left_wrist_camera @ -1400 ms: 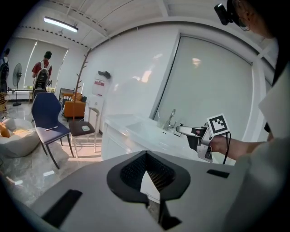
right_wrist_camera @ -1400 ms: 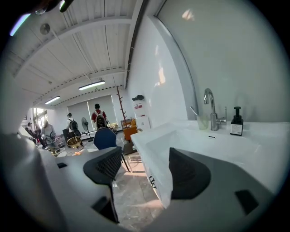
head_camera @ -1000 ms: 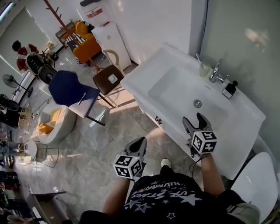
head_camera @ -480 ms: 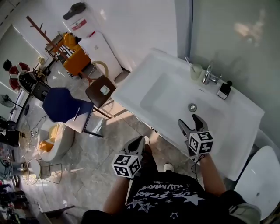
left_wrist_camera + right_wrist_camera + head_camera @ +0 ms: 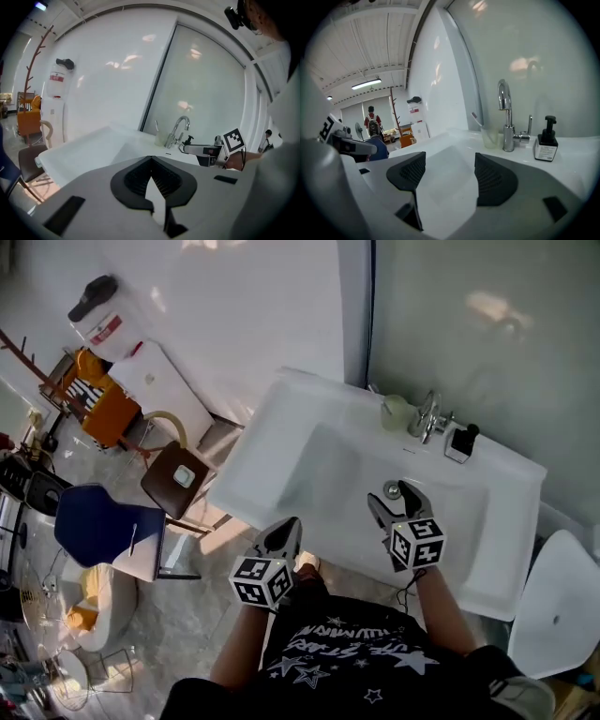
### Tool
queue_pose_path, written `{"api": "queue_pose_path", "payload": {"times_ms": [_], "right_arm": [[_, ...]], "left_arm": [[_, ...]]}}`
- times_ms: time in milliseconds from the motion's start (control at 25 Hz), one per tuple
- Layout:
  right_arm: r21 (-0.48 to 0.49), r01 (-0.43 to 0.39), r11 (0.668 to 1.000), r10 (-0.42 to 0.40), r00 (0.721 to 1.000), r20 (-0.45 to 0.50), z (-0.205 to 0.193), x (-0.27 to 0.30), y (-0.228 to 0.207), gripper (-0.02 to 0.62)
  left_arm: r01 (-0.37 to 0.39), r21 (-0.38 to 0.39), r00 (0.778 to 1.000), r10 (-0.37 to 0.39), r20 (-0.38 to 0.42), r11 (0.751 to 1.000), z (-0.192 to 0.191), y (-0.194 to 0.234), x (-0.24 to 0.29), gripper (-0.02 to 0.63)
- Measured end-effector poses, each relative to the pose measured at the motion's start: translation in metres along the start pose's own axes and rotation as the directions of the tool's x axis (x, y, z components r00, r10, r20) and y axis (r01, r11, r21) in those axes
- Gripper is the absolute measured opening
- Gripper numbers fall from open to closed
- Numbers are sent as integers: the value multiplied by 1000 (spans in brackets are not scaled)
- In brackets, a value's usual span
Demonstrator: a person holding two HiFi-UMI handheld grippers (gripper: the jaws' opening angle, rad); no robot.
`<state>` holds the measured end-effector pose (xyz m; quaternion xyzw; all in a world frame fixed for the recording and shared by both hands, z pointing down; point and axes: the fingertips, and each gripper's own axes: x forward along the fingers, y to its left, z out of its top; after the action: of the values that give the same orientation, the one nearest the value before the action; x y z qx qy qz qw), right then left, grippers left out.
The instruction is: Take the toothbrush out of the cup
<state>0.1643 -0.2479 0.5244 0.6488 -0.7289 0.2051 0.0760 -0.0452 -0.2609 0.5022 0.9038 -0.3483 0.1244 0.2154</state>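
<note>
head view, near edge: person's dark star-print shirt, both forearms reaching forward. left gripper is held at the near left rim of the white sink; in the left gripper view its jaw tips are pressed together with nothing caught between them, only a small gap behind the tips. right gripper hangs over the basin, right of the left one and a little farther in; in the right gripper view its jaws are spread wide and empty, bare basin showing through the gap (the right gripper also shows at the right side of the left gripper view, apart from the left one). beyond both, on the sink's far ledge, left to right: translucent cup, chrome faucet, dark soap dispenser. cup stands just left of the faucet, close beside it; dispenser sits just right of the faucet. toothbrush is in the cup, handle down, leaning out to the left with its head above the rim; in the head view it is only a thin pale stick at the cup's far left. both grippers are well apart from the cup. off to the left on the floor: brown chair near the sink's left end, blue chair farther left. behind the ledge, a pale glossy wall panel.
</note>
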Motion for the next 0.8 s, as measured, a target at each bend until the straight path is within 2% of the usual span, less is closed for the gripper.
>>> {"api": "queue_pose_path", "payload": {"times_ms": [240,480,800], "right_arm": [[32,118,993,-117,993,-7,25,55,-13,314],[60,219,974,-220,976,-3,48,91,-25,314],[-16,356,934,-355,935,20,87,137,-50,314]], "left_arm": [[95,33,995,-94,-39,995,45,48,53,15],[164,36,984,-161,-78,986,70,85,90,15],[247,58,965,-240,-106,967,96,113,139,15]]}}
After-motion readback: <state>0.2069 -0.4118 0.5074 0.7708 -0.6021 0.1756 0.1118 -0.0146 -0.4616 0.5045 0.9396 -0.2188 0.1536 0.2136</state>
